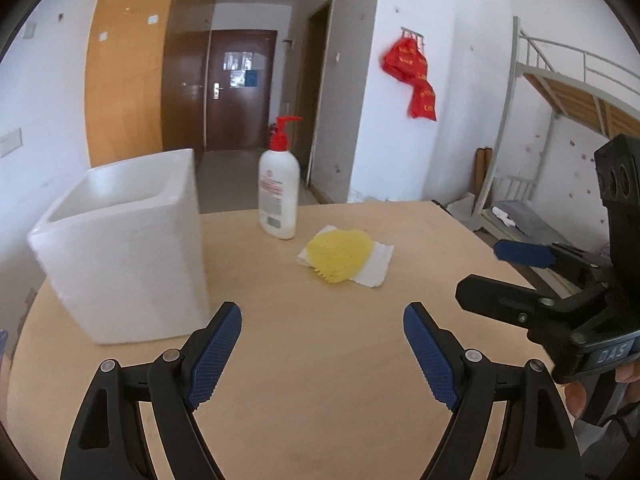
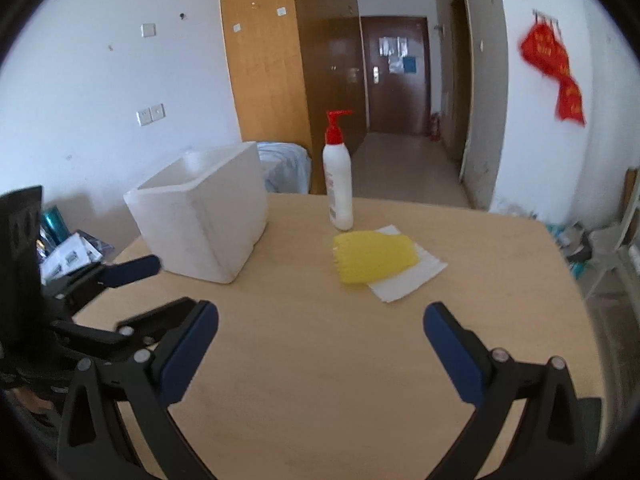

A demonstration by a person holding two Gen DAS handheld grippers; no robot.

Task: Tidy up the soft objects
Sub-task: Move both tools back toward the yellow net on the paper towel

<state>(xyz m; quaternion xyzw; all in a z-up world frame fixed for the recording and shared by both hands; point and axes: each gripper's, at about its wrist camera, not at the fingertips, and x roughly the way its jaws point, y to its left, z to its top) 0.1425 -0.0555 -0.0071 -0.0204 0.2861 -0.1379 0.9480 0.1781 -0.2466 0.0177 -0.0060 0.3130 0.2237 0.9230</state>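
A yellow nubbed soft pad (image 1: 339, 254) (image 2: 374, 256) lies on a white tissue (image 1: 372, 266) (image 2: 412, 274) in the middle of the wooden table (image 1: 320, 360) (image 2: 320, 360). A white foam box (image 1: 120, 248) (image 2: 204, 212) stands open-topped at the left. My left gripper (image 1: 322, 350) hovers open over the near table, short of the pad, with nothing between its blue pads. My right gripper (image 2: 320, 350) is open wide, likewise empty and short of the pad. Each gripper shows in the other's view, the right one (image 1: 492, 276) at the right edge, the left one (image 2: 168, 284) at the left edge.
A white pump bottle with a red top (image 1: 279, 196) (image 2: 338, 184) stands just behind the pad. Beyond the table are a corridor with a brown door (image 1: 240, 88), a bunk bed frame (image 1: 560, 120) on the right, and clutter on the floor (image 2: 576, 248).
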